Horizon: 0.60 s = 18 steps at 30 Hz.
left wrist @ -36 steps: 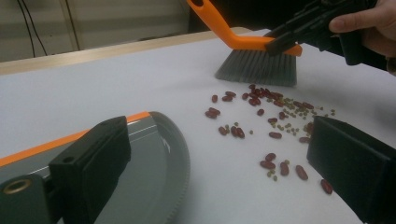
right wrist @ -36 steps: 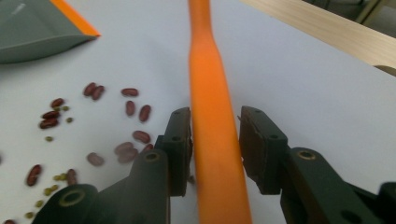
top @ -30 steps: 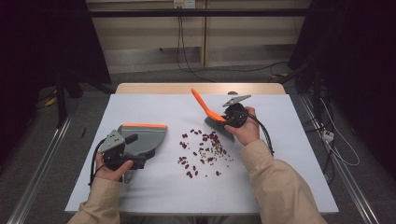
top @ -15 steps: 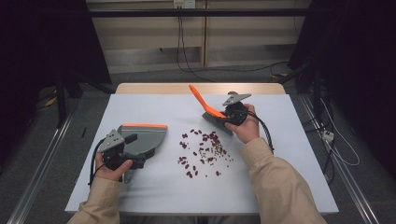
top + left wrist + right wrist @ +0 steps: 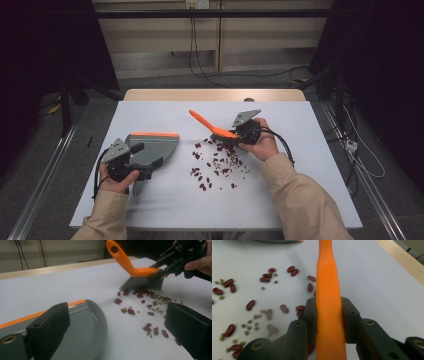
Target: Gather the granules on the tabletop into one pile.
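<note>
An orange brush [image 5: 210, 122] with grey bristles [image 5: 142, 285] rests its bristles at the far edge of scattered red and small green beans [image 5: 217, 160] on the white table. My right gripper [image 5: 230, 135] is shut on the brush's orange handle [image 5: 328, 290], with both pads pressed against its sides. A grey dustpan [image 5: 157, 147] with an orange lip lies left of the beans. My left gripper [image 5: 145, 160] stands at the dustpan's near rim. Its jaws are wide apart, one over the pan [image 5: 82, 317] and the other over bare table.
The white tabletop [image 5: 310, 130] has a wooden strip along its far edge [image 5: 215, 95]. Cables trail from both grippers, and more run across the floor behind the table. The surroundings are dark.
The brush has tipped lower and shifted slightly left, so its bristles now sit at the beans. The left hand and the dustpan have stayed put.
</note>
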Available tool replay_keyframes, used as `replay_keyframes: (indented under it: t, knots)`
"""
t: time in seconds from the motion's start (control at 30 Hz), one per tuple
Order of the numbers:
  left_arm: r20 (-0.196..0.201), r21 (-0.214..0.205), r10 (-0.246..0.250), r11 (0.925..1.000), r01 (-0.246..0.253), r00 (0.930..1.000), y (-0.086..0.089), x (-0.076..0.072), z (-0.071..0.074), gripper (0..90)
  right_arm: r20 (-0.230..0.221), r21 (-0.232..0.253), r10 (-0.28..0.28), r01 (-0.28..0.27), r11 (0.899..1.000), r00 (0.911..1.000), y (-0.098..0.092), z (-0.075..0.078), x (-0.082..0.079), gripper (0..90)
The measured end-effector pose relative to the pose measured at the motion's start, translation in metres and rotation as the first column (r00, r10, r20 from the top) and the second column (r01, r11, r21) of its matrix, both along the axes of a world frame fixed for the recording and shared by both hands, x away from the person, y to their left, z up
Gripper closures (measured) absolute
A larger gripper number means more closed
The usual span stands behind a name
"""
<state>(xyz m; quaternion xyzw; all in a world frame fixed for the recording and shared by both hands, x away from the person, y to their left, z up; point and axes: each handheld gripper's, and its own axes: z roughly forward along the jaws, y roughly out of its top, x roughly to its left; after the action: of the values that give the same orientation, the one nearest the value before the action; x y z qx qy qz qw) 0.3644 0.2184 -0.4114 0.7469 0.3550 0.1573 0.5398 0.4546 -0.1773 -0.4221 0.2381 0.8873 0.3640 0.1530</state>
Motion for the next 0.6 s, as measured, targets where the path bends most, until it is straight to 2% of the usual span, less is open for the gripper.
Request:
replay_keyframes:
  t: [0.07,0.27,0.6]
  knots:
    - [0.000,-0.002,-0.001,1.0000,0.001,1.0000,-0.001,0.000,0.000,6.0,0.003,-0.009,0.026,-0.026,1.000,0.9997,0.000,0.001,-0.006,71.2]
    - [0.002,0.004,-0.002,1.0000,0.002,1.0000,-0.001,0.000,0.000,6.0,-0.009,0.003,0.073,-0.073,0.997,0.9973,-0.002,0.002,-0.019,71.2]
    - [0.003,0.004,-0.001,1.0000,0.001,1.0000,-0.001,-0.001,0.000,6.0,-0.006,0.011,0.106,-0.106,0.994,0.9943,-0.002,0.004,-0.035,71.4]
